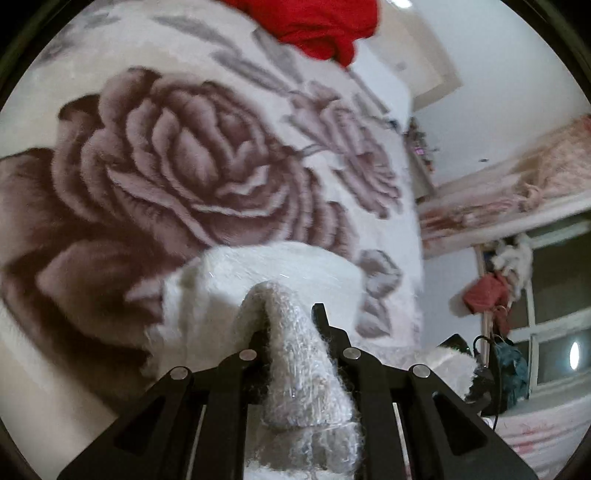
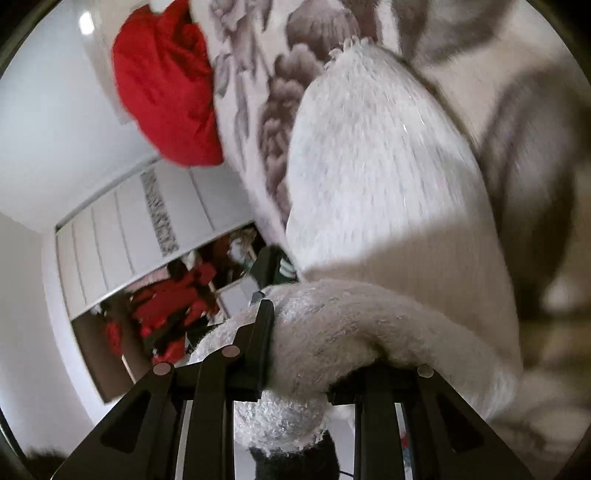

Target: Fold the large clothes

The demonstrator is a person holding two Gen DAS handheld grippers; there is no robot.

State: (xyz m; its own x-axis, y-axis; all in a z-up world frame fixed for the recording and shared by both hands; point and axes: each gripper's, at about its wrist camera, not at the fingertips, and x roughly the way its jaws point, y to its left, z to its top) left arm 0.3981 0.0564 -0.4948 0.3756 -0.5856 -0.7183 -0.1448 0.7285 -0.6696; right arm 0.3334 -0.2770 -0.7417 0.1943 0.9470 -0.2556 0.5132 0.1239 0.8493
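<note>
1. My left gripper (image 1: 291, 317) is squeezed nearly all the way shut. It pinches a fold of a fuzzy white sweater (image 1: 295, 369), and the fluffy cloth bunches up between the two black fingers.
2. My right gripper (image 2: 295, 354) is almost shut too. It grips another thick roll of the same sweater (image 2: 369, 184). The roll lies across the fingers and hides the right one, so I cannot see that pad.
3. The sweater hangs between my two grippers, lifted up off the bed. A wide part of it bulges out ahead of the right gripper.
4. Under the sweater is a soft blanket (image 1: 184, 166). It is cream with big brown-pink roses and grey leaves. It covers the bed and fills most of both views.
5. A bright red cloth (image 1: 317, 29) sits in a heap at the far edge of the blanket. The right view shows it too, near the top left.
6. The room has white walls. In the left view, a window (image 1: 554, 332) with white bars is at the right side, and clothes hang beside it.
7. In the right view, a wardrobe (image 2: 140, 236) with pale sliding doors stands past the bed's edge. It is partly open and red clothes show inside.
8. Both views are a bit blurry.
</note>
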